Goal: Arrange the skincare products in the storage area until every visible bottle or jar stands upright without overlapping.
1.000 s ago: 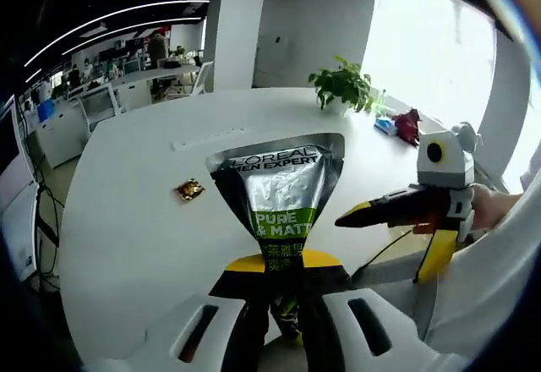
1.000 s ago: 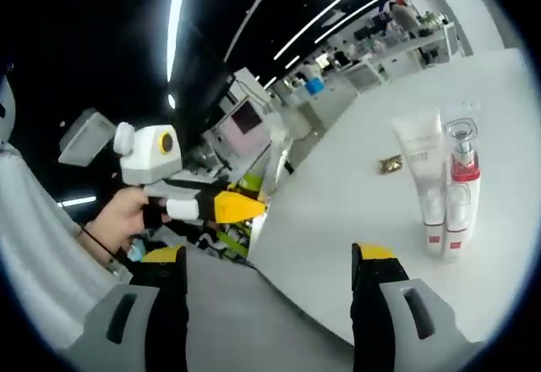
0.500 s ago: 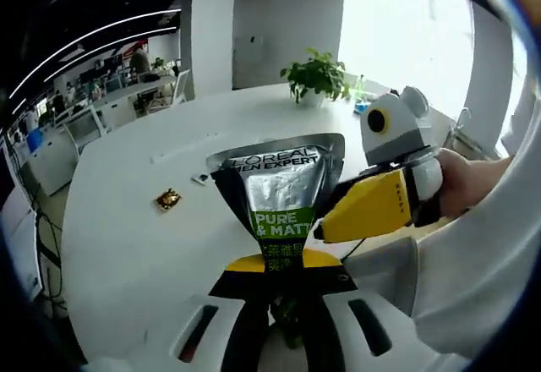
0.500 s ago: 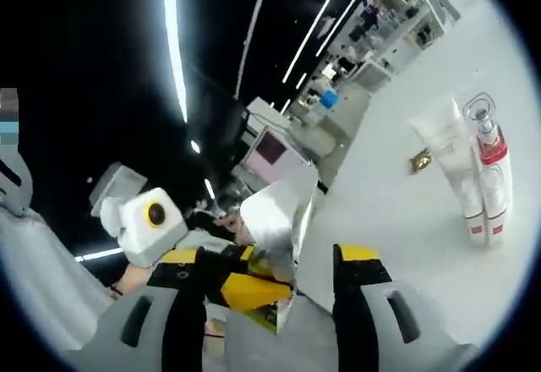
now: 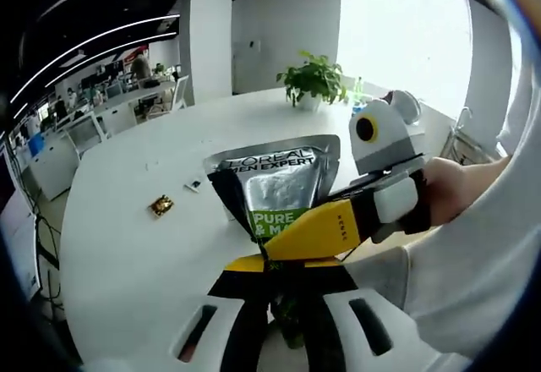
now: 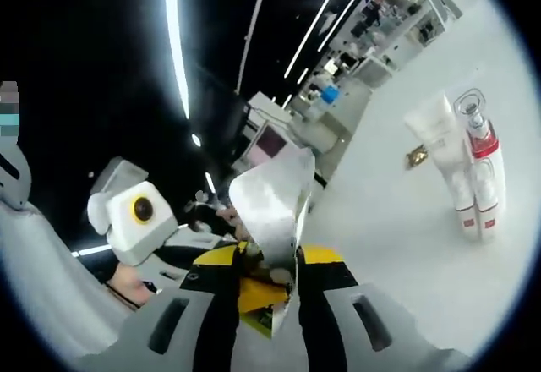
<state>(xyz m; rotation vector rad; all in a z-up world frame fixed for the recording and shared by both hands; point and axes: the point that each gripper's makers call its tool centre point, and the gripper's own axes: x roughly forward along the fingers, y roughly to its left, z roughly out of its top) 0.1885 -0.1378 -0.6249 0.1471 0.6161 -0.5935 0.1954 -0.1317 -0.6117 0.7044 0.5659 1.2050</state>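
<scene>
Silver-and-green L'Oréal tube (image 5: 277, 188) pinched by both grippers.

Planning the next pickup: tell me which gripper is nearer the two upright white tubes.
Right. The right gripper, pinching the silver tube, has the white tubes ahead; the left gripper, clamped on the silver tube too, sits farther back.

The left gripper (image 5: 283, 275) has its fingers closed on the lower end of a tube (image 5: 279, 188), which stands up between them. The right gripper (image 5: 338, 230) reaches in from the right at a slant, its yellow fingers (image 5: 317, 230) lying against the tube just above the left fingers; a hand (image 5: 452, 199) in a white sleeve (image 5: 461, 296) grips it.

In the right gripper view, the right gripper (image 6: 269, 272) has its fingers drawn close on the tube's (image 6: 272, 207) edge. The left gripper (image 6: 169, 237) sits just left of them, held by a hand (image 6: 127, 283).
</scene>
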